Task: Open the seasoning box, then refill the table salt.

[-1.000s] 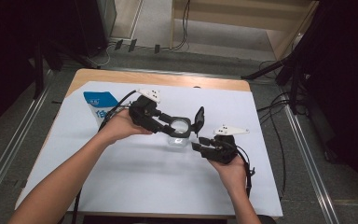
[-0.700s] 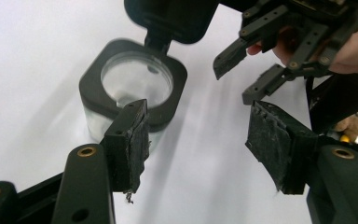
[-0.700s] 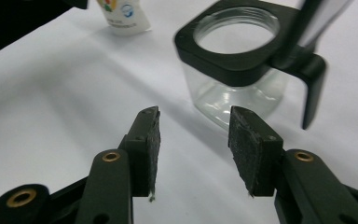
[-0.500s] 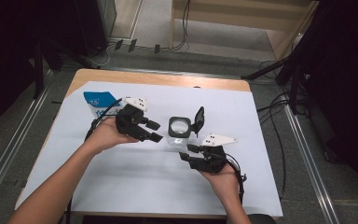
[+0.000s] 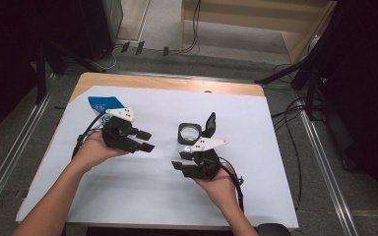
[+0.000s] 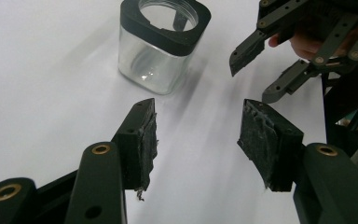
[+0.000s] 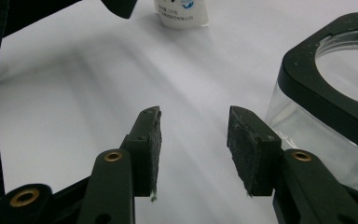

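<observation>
**Between your two grippers, one clear jar with its lid flipped up**

Near the middle of the white sheet (image 5: 275, 147) sits your jar (image 5: 189, 133): a squarish container of clear glass or plastic with rounded corners, capped by a matte black collar around a round mouth. Its black lid (image 5: 209, 124) stands tilted up on the right side of the collar, open. In the left gripper view the jar (image 6: 161, 44) shows glossy walls with bright glints low down, and you can see straight through them to the sheet.

Your left gripper (image 5: 143, 140) hovers to the left of the jar, apart from it, jaws spread with nothing between them. Their pads (image 6: 149, 140) look rough and frayed, dark rubbery faces on smooth black arms with brass-coloured rivets.

Your right gripper (image 5: 179, 161) sits just near of the jar, jaws parted and empty too; from its own view the jar (image 7: 335, 93) rises right beside the right-hand jaw, and whether they touch I can't tell.

Far left on the sheet lies a blue-and-white packet (image 5: 104, 103).
</observation>
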`<state>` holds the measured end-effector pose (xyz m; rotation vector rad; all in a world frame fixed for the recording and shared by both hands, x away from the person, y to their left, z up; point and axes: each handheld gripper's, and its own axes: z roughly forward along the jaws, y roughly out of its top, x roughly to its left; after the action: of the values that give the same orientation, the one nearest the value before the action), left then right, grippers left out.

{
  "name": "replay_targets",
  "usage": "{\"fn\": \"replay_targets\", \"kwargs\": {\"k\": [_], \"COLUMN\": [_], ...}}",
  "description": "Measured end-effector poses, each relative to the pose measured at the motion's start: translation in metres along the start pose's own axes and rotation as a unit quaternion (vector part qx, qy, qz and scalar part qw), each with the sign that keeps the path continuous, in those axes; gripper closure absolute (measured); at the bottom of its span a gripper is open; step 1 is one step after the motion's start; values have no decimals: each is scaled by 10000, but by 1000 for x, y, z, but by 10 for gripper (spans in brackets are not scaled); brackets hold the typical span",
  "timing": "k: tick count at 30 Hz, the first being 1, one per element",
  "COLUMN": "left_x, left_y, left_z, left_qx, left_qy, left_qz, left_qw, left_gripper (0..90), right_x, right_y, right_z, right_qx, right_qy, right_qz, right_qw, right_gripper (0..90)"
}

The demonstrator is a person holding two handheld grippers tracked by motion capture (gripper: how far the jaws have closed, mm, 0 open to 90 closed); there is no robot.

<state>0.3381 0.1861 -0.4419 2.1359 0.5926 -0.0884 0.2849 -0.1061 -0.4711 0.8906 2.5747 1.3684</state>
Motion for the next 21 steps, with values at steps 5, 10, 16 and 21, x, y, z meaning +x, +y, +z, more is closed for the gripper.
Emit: {"fn": "replay_targets", "kwargs": {"k": [5,10,16,21], "left_x": [1,4,12,17], "left_y": [-7,-16,-24,-31], "left_z": [-9,-18,-31,-38], "left_qx": [-21,-90,-132,-128], "left_qy": [67,179,287,412], "left_qz": [-39,-157,-260,-359], "left_qw": [10000,9997,9992,9984], "left_gripper": [467,464,464,462], "right_x": [-2,-3,-7,-10], "right_y": [3,-1,-1,-3], "right_z": [4,8,8,9], "right_qx": [32,72,35,55], "right_qy": [10,33,-7,-36], "right_qz": [-53,-38,23,36], "right_qw": [10000,10000,10000,10000], "right_gripper": [562,559,559,559]}}
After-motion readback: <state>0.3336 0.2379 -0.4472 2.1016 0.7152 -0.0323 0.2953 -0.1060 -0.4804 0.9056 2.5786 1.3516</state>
